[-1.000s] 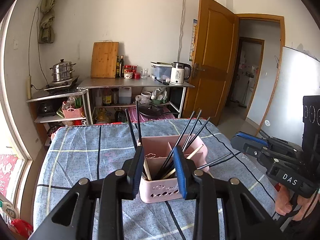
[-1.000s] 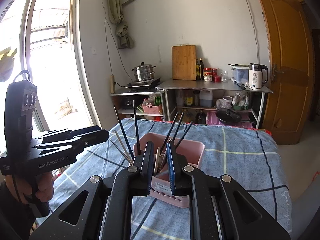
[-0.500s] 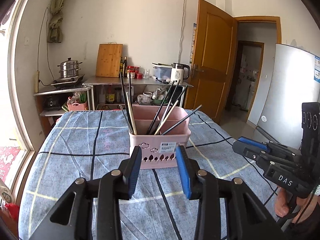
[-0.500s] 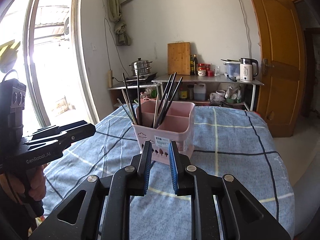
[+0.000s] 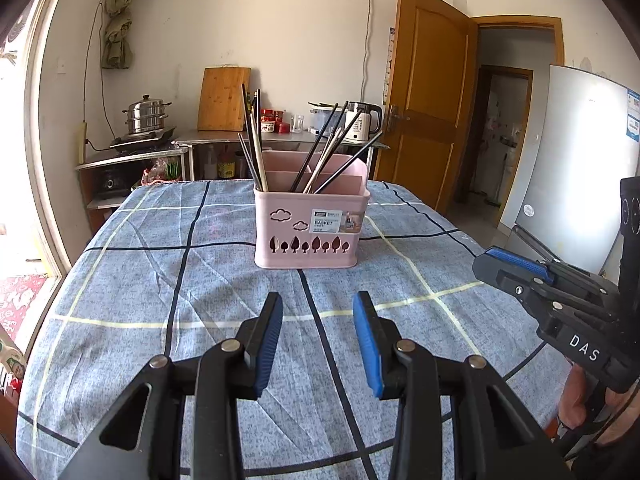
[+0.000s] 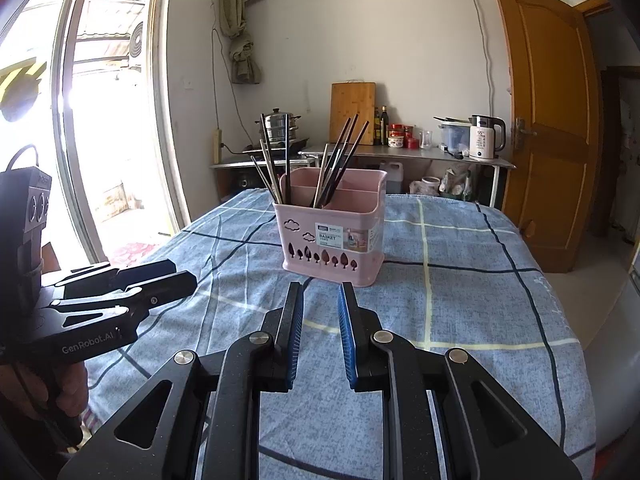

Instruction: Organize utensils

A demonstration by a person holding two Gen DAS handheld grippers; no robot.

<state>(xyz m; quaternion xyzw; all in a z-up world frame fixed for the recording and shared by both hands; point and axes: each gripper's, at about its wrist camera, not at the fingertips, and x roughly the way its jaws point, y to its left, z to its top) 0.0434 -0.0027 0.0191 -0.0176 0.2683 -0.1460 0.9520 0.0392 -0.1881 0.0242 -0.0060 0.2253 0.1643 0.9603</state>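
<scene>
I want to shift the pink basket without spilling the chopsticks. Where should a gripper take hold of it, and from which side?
Probably the bare right end of the pink basket's top rim, from above: the left gripper is open, and pinching that thin wall should work. The chopsticks lean over the left and middle, and the whole body looks too wide.

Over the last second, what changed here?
Both grippers, left and right, pulled back from the pink basket toward the near table edge, empty, jaws apart. Nothing was grabbed or released. The basket and its chopsticks stayed put on the tablecloth.
</scene>
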